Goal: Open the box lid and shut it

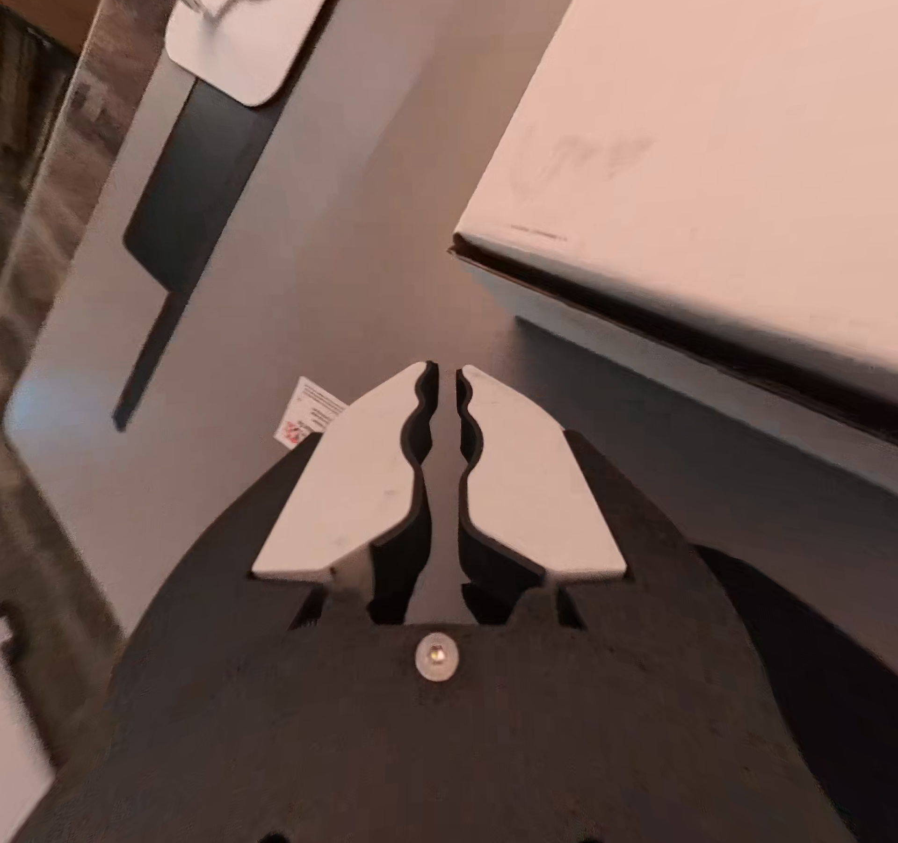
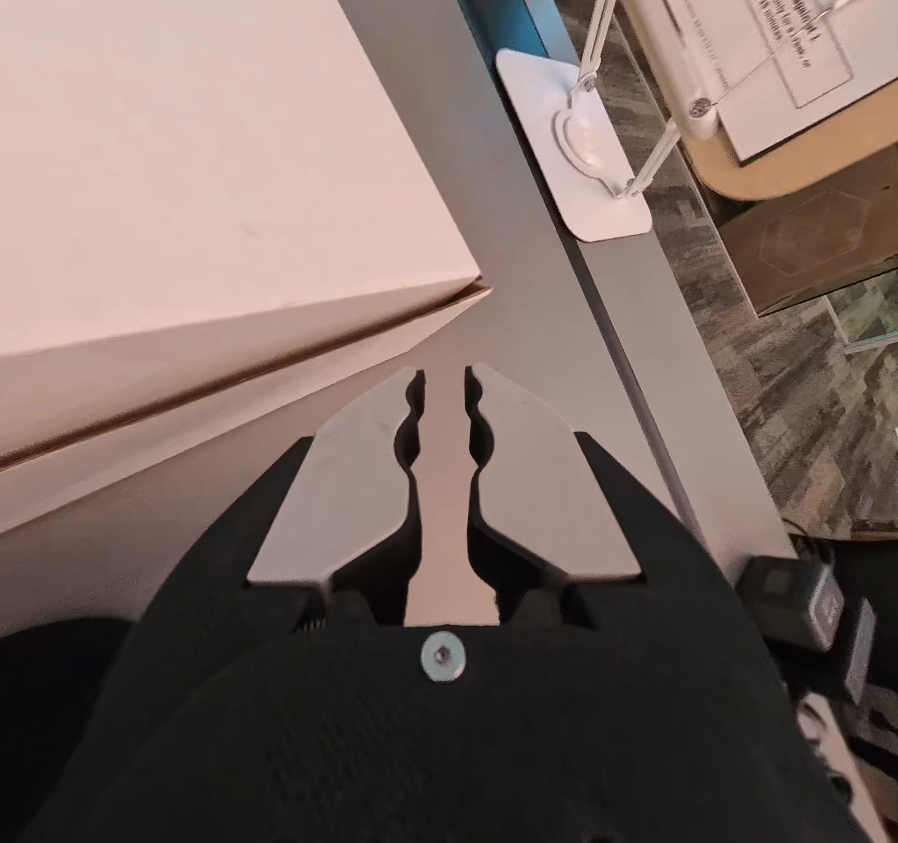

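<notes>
On the bench [image 2: 559,334], the white box [image 2: 194,139] is sitting lid-down, one corner pointing toward the bench edge; left gripper [image 1: 443,373] and right gripper [image 2: 443,375] are hovering beside it, nearly clenched, empty.

**Around my bench**

I see a grey bench [image 2: 559,334] with a white mounting plate [image 2: 573,149] at its edge and a small printed sticker [image 1: 311,411] on its surface. Beyond lie patterned carpet [image 2: 802,407], a brown cardboard carton [image 2: 816,246] and a printed sheet [image 2: 777,32].
</notes>
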`<state>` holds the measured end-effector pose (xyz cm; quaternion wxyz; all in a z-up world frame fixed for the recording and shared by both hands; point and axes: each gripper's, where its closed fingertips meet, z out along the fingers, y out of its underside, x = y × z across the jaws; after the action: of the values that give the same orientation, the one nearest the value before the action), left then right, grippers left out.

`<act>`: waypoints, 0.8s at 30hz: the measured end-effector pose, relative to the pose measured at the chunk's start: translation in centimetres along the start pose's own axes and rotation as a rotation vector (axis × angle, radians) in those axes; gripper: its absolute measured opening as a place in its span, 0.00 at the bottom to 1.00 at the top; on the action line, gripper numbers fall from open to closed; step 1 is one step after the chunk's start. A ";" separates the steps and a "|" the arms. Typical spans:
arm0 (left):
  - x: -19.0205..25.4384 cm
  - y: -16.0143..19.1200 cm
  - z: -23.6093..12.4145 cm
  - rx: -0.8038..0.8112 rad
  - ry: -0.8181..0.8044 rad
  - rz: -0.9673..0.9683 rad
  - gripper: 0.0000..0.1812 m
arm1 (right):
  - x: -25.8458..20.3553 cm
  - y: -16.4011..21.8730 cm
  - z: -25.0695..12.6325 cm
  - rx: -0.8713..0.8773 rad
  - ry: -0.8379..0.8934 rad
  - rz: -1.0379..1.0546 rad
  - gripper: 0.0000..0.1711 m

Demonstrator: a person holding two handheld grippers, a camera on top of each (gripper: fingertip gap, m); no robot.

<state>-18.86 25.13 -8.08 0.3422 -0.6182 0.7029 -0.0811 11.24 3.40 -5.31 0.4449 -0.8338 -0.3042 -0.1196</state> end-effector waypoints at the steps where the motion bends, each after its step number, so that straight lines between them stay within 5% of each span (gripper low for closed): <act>1: -0.1 0.1 0.8 -0.043 -0.019 0.053 0.02 | 0.3 0.3 1.0 -0.029 -0.004 -0.029 0.09; 7: 0.0 -2.1 3.1 -0.034 -0.057 0.159 0.00 | 0.5 0.9 5.3 -0.124 -0.026 -0.135 0.07; 15: -1.4 -3.8 4.9 -0.004 -0.114 0.166 0.01 | 0.6 0.9 6.3 -0.110 0.005 -0.192 0.00; 24: -3.2 -3.2 4.6 0.077 -0.120 -0.088 0.03 | 2.9 1.3 5.3 -0.049 0.092 -0.051 0.01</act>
<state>-13.57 28.78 -8.66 0.4036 -0.6386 0.6496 -0.0860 13.94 8.38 -7.83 0.4348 -0.8301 -0.3012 -0.1767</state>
